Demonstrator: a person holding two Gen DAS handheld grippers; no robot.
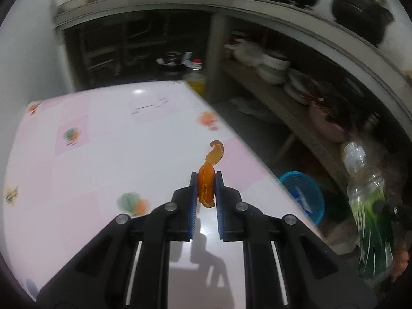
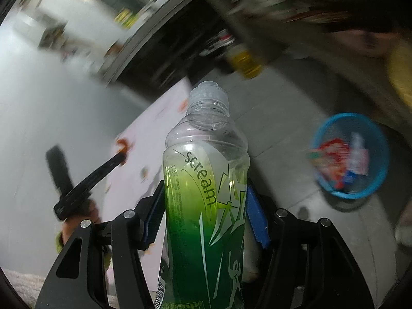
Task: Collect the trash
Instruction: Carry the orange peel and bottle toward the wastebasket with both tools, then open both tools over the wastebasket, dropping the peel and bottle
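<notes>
- Orange peel sat pinched between the blue pads of our left gripper, whose fingers stood narrow around it; a curled strip of the peel rose above the fingertips.
- We held this peel in the air over the pink patterned table.
- Our right gripper clamped a clear plastic bottle with a green label, fingers spread to its width, pressing both sides.
- The bottle stood upright in the grip, cap on top.
- A blue basket stood on the grey floor, beside the table, well apart from both grippers, and already contained colourful wrappers.
</notes>
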